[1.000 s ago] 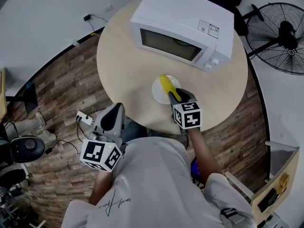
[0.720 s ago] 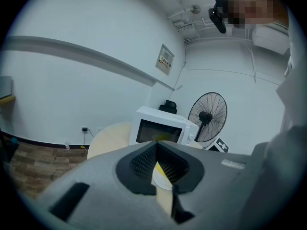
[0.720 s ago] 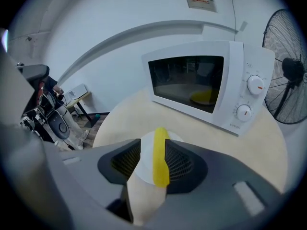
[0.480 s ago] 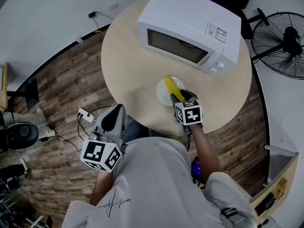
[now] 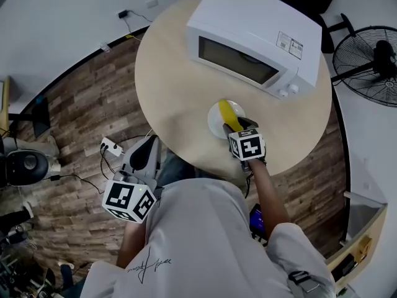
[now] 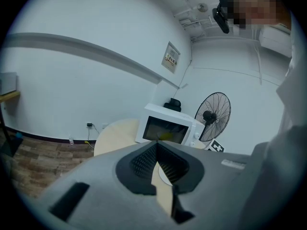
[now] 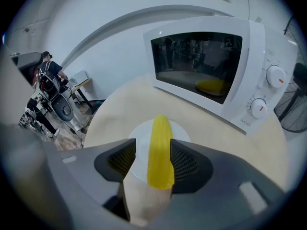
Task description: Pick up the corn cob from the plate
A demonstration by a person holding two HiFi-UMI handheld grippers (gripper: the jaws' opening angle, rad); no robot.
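Overhead, the right hand-held gripper (image 5: 239, 127) is reaching onto the worktop (image 5: 173, 85), its jaws straddling the near end of the cob (image 5: 228, 113), which is lying on the plate (image 5: 211, 121) before the microwave (image 5: 260, 36). The left hand-held gripper (image 5: 147, 148) is hanging off the worktop's edge.

In the left gripper view, its jaws are meeting at the tips, holding nothing.

In the right gripper view, the jaws have just been opening and are standing apart, with the cob (image 7: 160, 147) lying lengthwise between them, closer to the right pad, and resting on the plate (image 7: 139, 133).
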